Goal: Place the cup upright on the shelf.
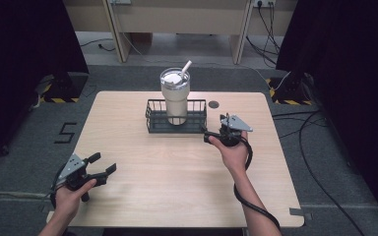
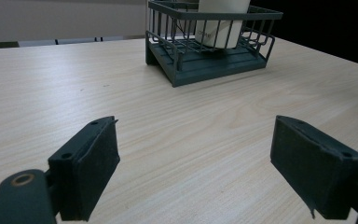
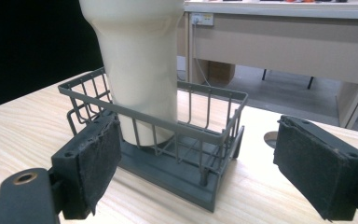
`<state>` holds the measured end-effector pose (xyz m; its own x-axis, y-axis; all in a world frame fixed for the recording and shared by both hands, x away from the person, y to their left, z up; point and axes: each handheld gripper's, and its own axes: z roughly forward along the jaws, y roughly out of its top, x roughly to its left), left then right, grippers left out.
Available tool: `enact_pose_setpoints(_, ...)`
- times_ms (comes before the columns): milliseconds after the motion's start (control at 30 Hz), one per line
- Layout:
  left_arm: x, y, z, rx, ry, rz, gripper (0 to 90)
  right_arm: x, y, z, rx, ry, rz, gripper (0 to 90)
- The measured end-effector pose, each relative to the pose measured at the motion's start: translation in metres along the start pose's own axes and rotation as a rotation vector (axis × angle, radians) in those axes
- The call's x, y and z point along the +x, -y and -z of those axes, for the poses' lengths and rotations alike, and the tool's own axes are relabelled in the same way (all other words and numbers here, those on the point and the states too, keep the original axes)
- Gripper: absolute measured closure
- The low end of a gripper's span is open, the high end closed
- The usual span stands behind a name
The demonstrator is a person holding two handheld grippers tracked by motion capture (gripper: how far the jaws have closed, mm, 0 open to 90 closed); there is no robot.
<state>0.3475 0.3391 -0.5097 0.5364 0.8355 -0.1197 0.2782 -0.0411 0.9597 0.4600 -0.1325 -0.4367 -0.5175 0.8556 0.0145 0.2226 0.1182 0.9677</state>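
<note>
Even overhead light, soft shadows, dark edges, slight blur

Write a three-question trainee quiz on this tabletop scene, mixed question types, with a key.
1. True or false: the tumbler stands inside the wire basket.
2. Which gripper is nearer the basket? A) left gripper B) right gripper
3. Fill in: a white ____ sticks out of the tumbler's lid.

Key: 1 true; 2 B; 3 straw.
</note>
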Motion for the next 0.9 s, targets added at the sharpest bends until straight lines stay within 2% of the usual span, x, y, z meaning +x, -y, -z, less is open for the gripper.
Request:
enact_pose_setpoints(300, 0.000, 0.000, 0.000, 0.001, -0.001, -0.001, 14.6, -0.005, 0.008, 0.018, 0.007, 0.020, 0.003, 15.6)
enact_pose_setpoints(900, -0.002, 0.000, -0.001, 0.005, -0.003, -0.005, 14.6, -0.019, 0.031, 0.064, 0.022, 0.076, -0.030, 16.4)
